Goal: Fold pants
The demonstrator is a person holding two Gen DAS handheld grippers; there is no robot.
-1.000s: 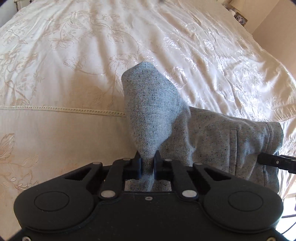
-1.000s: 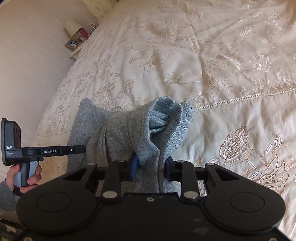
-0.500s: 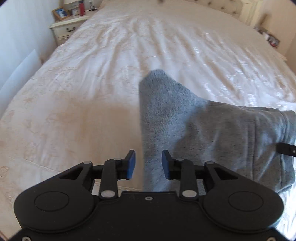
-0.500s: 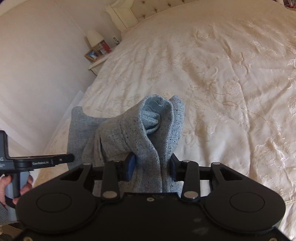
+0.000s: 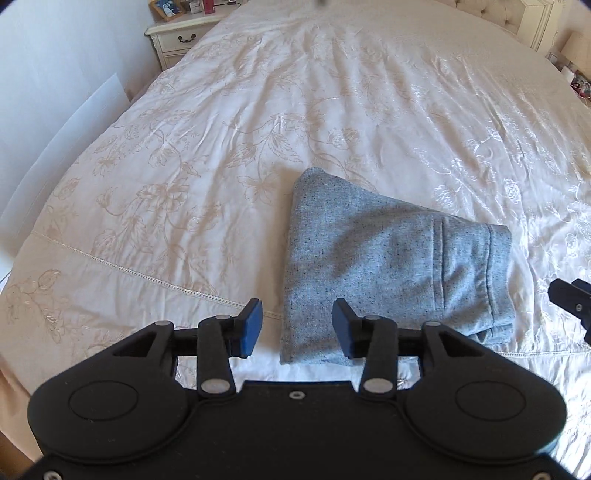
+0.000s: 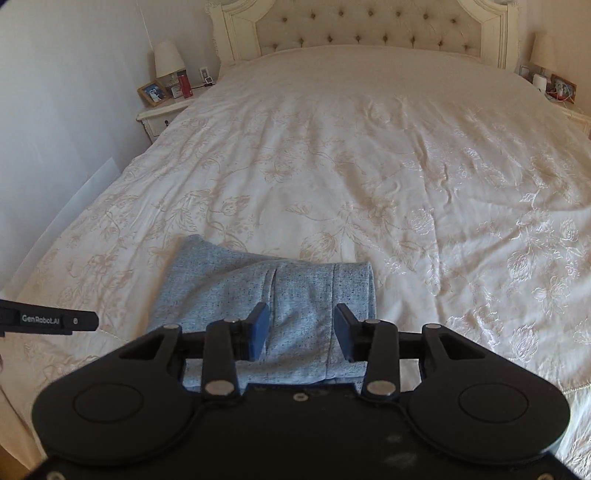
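Note:
The grey speckled pants [image 5: 391, 266] lie folded in a compact wedge on the cream bedspread [image 5: 258, 129] near the foot of the bed. They also show in the right wrist view [image 6: 273, 295]. My left gripper [image 5: 297, 328] is open and empty, raised just above the near left corner of the pants. My right gripper [image 6: 300, 332] is open and empty, above the near waistband end. The right gripper's tip shows at the right edge of the left wrist view [image 5: 570, 295]. The left gripper's tip shows at the left edge of the right wrist view [image 6: 51, 320].
The bed has a tufted headboard [image 6: 369, 31]. A nightstand [image 6: 166, 110] with a lamp, photo frame and red bottle stands at the left of the bed. Another nightstand [image 6: 550, 86] stands at the right. A white wall [image 6: 55, 110] runs along the left side.
Both grippers let go of the pants and opened. The pants dropped flat onto the bed in a folded wedge. Both grippers pulled back and up.

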